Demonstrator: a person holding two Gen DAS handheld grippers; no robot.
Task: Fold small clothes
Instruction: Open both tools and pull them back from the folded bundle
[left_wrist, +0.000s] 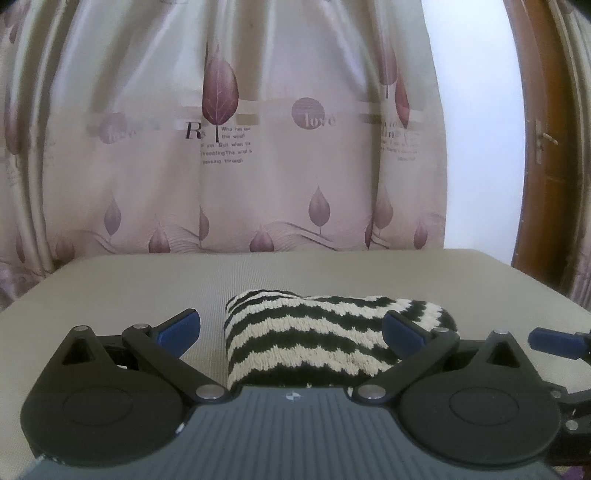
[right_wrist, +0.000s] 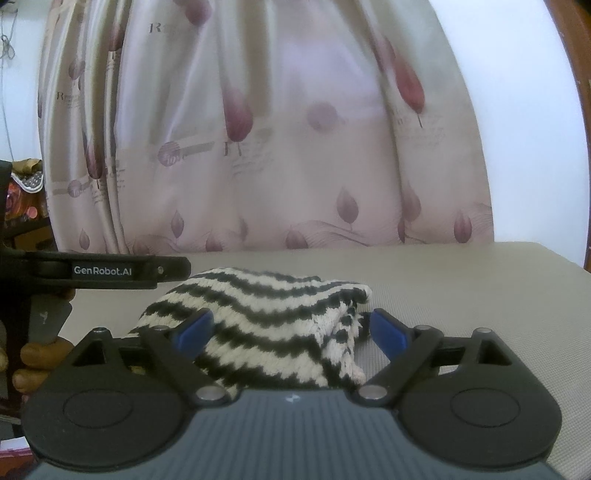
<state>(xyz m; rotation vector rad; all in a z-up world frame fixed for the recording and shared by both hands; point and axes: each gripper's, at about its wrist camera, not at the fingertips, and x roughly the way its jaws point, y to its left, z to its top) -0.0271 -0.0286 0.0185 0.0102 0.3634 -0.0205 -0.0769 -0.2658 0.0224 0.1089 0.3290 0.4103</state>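
A small black-and-white zigzag knitted garment (left_wrist: 314, 336) lies folded in a thick bundle on the beige padded table (left_wrist: 129, 291). My left gripper (left_wrist: 291, 328) is open, its blue pads spread on either side of the bundle's near edge. My right gripper (right_wrist: 291, 332) is open too, with its blue pads either side of the same garment (right_wrist: 266, 317), whose layered edges show at the right. The right gripper's blue fingertip (left_wrist: 554, 341) shows at the right edge of the left wrist view. The left gripper's black body (right_wrist: 103, 273) shows at the left of the right wrist view.
A pale curtain with purple leaf prints (left_wrist: 258, 147) hangs just behind the table's far edge. A brown wooden door (left_wrist: 543, 147) stands at the right. Cluttered shelves (right_wrist: 22, 199) stand at the far left. The table surface (right_wrist: 461, 280) stretches right of the garment.
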